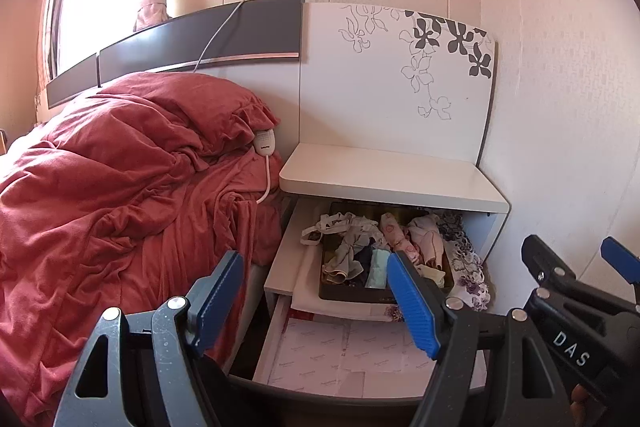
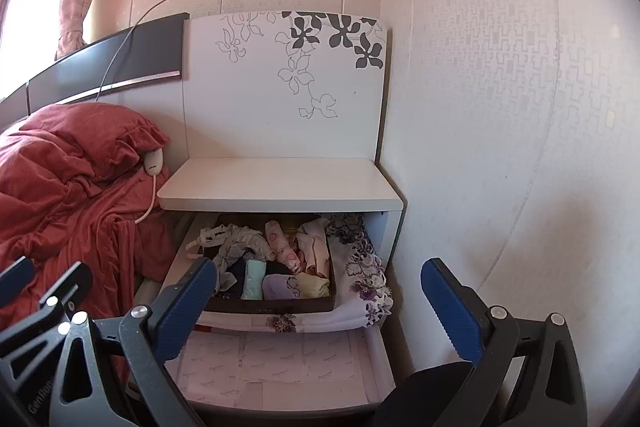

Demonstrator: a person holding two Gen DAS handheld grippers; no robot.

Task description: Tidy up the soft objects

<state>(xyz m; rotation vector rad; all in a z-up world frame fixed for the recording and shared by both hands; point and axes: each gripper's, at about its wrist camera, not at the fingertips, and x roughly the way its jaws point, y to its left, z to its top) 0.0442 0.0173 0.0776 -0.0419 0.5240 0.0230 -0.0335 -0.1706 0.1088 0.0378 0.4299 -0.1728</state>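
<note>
Rolled socks and underwear fill the dark tray (image 2: 280, 303) in the upper open drawer, beyond both grippers' fingertips. Left gripper (image 1: 320, 301) and right gripper (image 2: 320, 303) each gape wide, empty. Only the right wrist view shows the tray's lilac roll (image 2: 276, 287); two drawers stand open

1. I see a white nightstand (image 2: 280, 193) with a bare top; its open upper drawer (image 2: 182, 263) holds a dark tray (image 2: 272, 303) of small folded clothes (image 2: 280, 267)
2. Beside it, the bed (image 1: 256, 283) carries a rumpled red quilt (image 1: 120, 187) (a white corded controller (image 1: 264, 143) lies on it)
</note>
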